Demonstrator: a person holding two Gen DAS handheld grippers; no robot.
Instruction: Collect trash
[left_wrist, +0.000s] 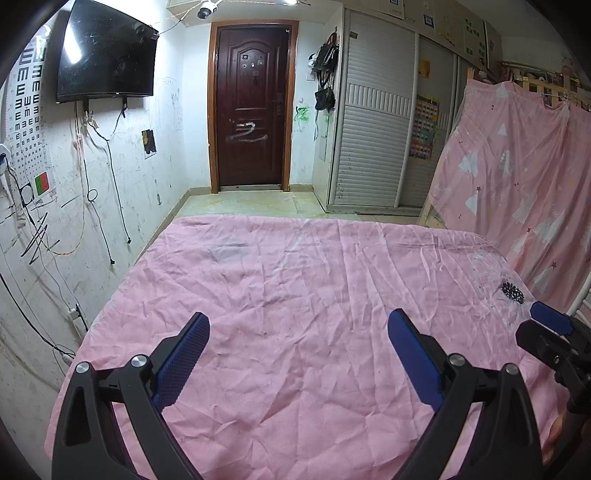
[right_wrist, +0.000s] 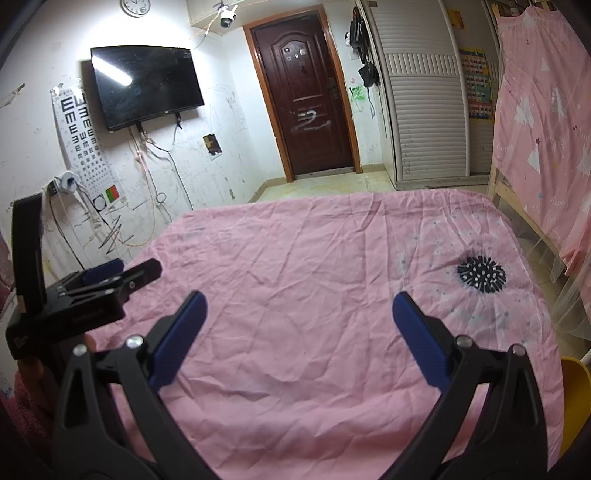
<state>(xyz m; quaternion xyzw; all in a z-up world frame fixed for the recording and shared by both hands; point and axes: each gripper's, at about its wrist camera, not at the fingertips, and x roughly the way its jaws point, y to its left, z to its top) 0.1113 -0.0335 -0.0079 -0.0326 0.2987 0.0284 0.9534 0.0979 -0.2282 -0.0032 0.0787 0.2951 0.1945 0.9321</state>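
Observation:
No trash shows in either view. My left gripper is open and empty, held above the wrinkled pink sheet that covers the surface. My right gripper is also open and empty above the same pink sheet. The right gripper shows at the right edge of the left wrist view. The left gripper shows at the left edge of the right wrist view. The two grippers are side by side, apart.
A black flower print marks the sheet's right side. A pink curtain hangs at the right. A yellow object sits at the lower right edge. Beyond the sheet are a dark door, a louvred wardrobe, a wall TV and dangling cables.

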